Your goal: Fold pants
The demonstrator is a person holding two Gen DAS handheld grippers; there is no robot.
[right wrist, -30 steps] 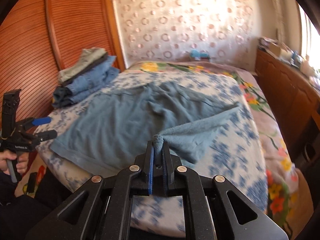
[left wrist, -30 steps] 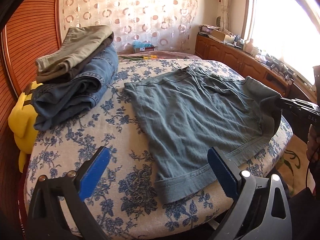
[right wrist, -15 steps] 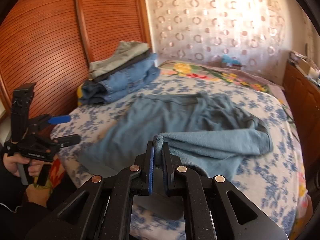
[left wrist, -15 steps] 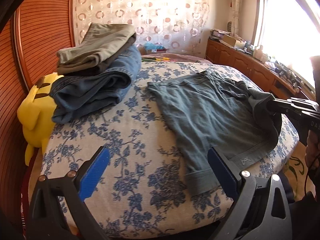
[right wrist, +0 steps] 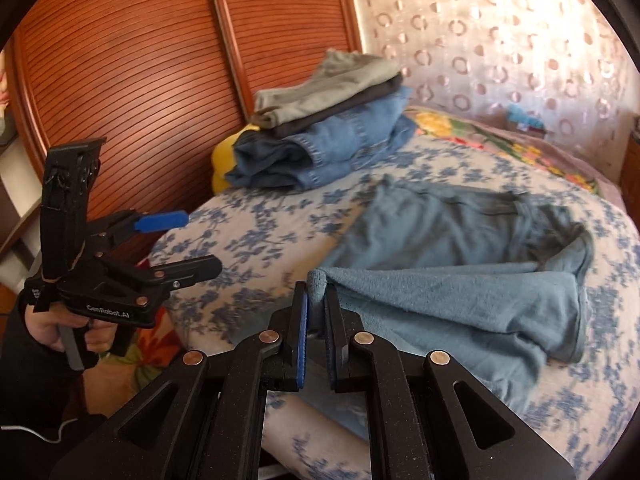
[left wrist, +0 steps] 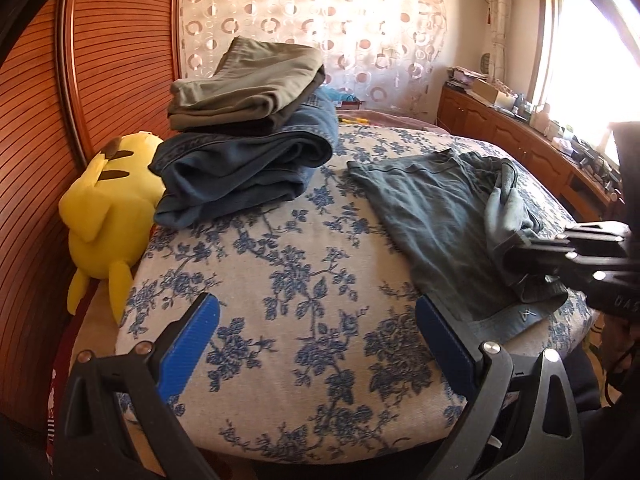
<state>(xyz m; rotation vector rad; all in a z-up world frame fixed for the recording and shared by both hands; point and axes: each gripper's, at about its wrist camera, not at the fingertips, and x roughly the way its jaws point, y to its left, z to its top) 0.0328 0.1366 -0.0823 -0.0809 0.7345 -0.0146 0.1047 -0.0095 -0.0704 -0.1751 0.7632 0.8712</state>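
Note:
Blue-grey pants [left wrist: 436, 216] lie on the floral bed, one half folded over the other [right wrist: 460, 300]. My right gripper [right wrist: 316, 304] is shut on a bunched corner of the pants and holds it near the bed's front edge; it also shows at the right of the left wrist view [left wrist: 508, 256]. My left gripper [left wrist: 316, 340] is open and empty over bare bedspread to the left of the pants, and shows in the right wrist view [right wrist: 192, 244].
A stack of folded jeans [left wrist: 244, 168] with olive trousers [left wrist: 248, 84] on top sits at the bed's far left. A yellow plush toy [left wrist: 108, 216] lies against the wooden slatted wall [right wrist: 140, 72]. A wooden cabinet [left wrist: 520, 140] runs under the window.
My right gripper has dragged the held pants corner leftward across the garment, folding it over. My left gripper has swung left, off the pants, and stays open.

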